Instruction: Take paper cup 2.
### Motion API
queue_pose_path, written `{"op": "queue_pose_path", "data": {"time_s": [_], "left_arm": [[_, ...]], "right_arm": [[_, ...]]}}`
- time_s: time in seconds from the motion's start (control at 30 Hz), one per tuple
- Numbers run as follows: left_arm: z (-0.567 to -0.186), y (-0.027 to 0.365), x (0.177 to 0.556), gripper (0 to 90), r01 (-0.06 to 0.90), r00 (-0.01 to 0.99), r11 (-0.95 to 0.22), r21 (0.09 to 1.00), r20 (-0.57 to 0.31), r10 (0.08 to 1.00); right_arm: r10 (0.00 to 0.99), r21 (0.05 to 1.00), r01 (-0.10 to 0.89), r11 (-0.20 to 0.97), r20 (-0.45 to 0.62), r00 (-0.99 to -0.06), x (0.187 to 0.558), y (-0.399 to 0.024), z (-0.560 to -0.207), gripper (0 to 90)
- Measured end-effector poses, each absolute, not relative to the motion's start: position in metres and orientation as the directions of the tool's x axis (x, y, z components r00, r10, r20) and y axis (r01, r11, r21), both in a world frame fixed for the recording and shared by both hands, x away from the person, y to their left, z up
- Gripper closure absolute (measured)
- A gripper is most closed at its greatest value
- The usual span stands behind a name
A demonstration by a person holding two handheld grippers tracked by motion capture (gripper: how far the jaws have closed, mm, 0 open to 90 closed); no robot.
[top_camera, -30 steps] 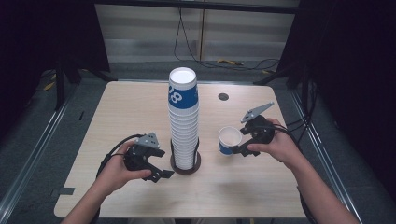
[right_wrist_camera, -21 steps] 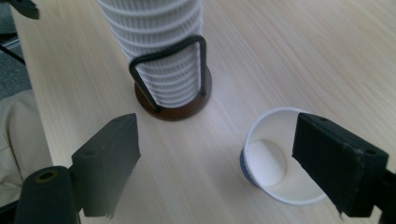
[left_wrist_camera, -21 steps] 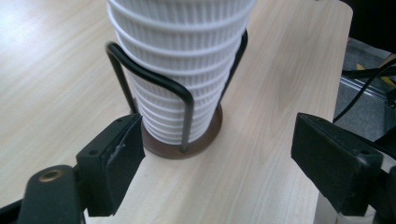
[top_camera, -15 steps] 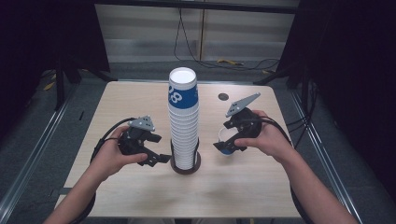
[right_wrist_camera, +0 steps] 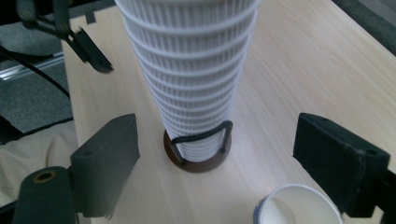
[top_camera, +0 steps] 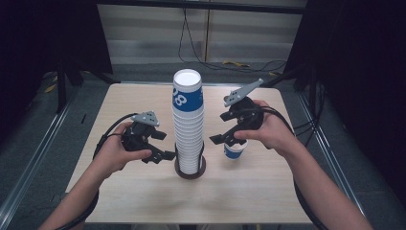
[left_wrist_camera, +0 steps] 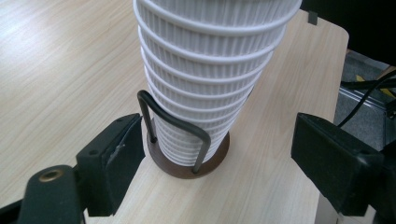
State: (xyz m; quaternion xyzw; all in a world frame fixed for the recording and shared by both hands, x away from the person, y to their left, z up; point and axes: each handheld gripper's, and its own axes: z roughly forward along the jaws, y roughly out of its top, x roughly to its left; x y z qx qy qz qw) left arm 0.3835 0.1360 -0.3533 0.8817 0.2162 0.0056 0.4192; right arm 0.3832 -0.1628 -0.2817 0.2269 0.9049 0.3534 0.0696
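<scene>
The tall stack of white cups [top_camera: 187,122] stands upright in its round brown wire holder [top_camera: 190,168] at the middle of my pale wood-grain counter [top_camera: 143,191], with a single blue-and-white cup [top_camera: 235,149] just to its right. My left gripper [top_camera: 163,148] and right gripper [top_camera: 225,139] flank the stack, fingers spread and pinching nothing. Beyond lie grey floor, cables [top_camera: 206,60] and black curtains [top_camera: 354,72].

A white number, seemingly "8" with part of another digit beside it, stands on the blue band of the top cup [top_camera: 187,96] of the stack. Nothing else can be read.
</scene>
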Motion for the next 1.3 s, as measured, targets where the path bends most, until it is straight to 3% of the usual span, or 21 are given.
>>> {"op": "queue_pose_path", "data": {"time_s": [1.3], "left_arm": [[-0.339,0.128,0.389,17.0,0.357,0.918,-0.561,0.747,-0.169,0.359]], "right_arm": [[0.426,0.716,0.309,0.626,0.018,-0.904,0.395,-0.126,-0.233,13.3]]}}
